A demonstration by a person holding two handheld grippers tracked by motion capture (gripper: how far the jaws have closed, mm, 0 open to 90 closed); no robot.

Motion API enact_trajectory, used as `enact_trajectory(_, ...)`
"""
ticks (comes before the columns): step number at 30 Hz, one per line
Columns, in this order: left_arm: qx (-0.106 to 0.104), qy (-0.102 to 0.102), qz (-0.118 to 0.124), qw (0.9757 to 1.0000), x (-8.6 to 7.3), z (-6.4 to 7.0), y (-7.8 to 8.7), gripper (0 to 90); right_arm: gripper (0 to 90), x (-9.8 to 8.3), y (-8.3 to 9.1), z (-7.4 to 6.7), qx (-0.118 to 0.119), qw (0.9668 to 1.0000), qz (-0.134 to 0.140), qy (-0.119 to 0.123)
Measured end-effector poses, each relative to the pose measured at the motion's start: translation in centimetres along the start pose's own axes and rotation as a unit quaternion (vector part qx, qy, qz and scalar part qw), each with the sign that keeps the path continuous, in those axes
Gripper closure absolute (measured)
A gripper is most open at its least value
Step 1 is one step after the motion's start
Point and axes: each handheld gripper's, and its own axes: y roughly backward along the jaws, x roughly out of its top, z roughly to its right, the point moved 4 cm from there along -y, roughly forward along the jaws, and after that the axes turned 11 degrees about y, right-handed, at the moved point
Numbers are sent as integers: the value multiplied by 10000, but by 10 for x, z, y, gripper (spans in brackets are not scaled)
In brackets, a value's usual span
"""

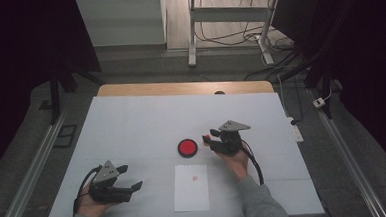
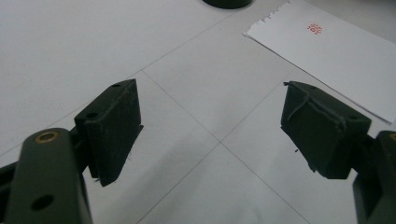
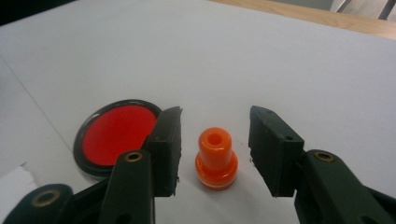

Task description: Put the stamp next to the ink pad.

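While jaws gape, orange stamp (image 3: pixel 215 158) stands apparently untouched inside right hand-held gripper (image 3: pixel 215 149).

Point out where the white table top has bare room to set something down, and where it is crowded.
Free: the far half of the table, beyond the red ink pad, and the left stretch between its left edge and the paper sheet, past the left gripper. Crowded: the centre-right, where pad, orange stamp and the open right gripper around it sit close together.
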Motion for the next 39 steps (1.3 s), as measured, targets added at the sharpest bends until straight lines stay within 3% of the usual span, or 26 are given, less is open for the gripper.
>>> enact_trajectory(9, 38, 93, 25, 9999, -2, -2, 3, 205, 511, 4, 30, -3, 172, 9998, 135, 28)
enact_trajectory(15, 38, 79, 46, 10000, -2, 1, 4, 205, 504, -1, 56, -6, 161, 9997, 160, 108)
enact_trajectory(22, 51, 103, 74, 9999, -2, 1, 6, 205, 489, -16, 92, -6, 84, 9998, 161, 25)
enact_trajectory(31, 64, 81, 30, 9999, -3, 2, 5, 205, 484, -32, 124, -1, -19, 9998, 185, -37)
enact_trajectory(39, 78, 87, 28, 9999, -4, 1, 4, 205, 471, -49, 158, 0, -127, 9998, 158, 31)
